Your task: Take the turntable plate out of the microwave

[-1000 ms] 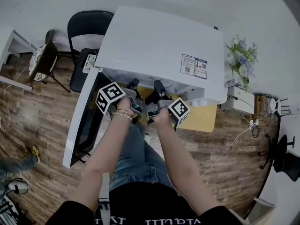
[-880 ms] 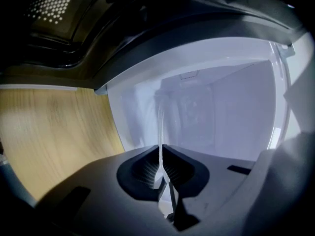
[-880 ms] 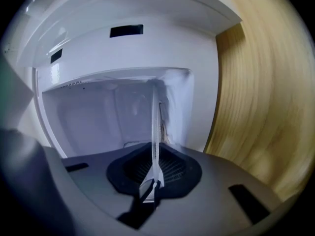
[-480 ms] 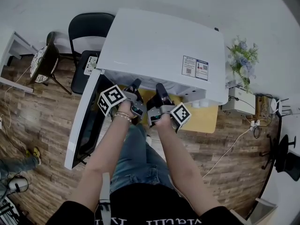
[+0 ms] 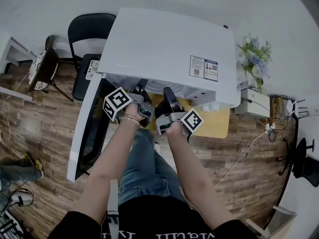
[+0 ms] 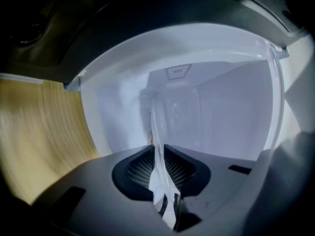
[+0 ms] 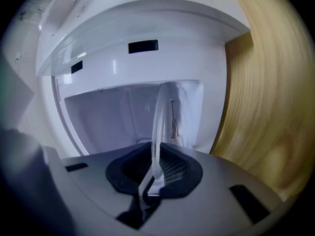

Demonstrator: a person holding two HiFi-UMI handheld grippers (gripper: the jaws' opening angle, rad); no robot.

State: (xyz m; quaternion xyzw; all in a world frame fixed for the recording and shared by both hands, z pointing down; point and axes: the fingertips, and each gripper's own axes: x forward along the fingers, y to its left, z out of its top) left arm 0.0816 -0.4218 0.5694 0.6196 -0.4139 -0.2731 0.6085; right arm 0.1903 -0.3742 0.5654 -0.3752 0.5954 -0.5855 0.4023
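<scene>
The white microwave (image 5: 164, 49) stands with its door (image 5: 89, 128) swung open to the left. Both grippers reach into its mouth side by side, the left gripper (image 5: 141, 90) beside the right gripper (image 5: 167, 94). In the head view the microwave's top hides the plate. The left gripper view shows the clear glass turntable plate (image 6: 157, 141) edge-on, its rim between the pads of the left gripper (image 6: 160, 176), whose jaws are opening slightly. In the right gripper view the same plate (image 7: 158, 127) stands edge-on, and the right gripper (image 7: 155, 173) is shut on its rim.
The microwave sits on a yellow wooden table (image 5: 217, 126). A black chair (image 5: 89, 31) stands behind the open door at the left. Flowers (image 5: 254, 59) and a white box with cables (image 5: 254, 106) are at the right. The person's legs are just below the grippers.
Both grippers stay at the microwave's mouth. The left gripper has tilted a little; the right one has hardly moved.
</scene>
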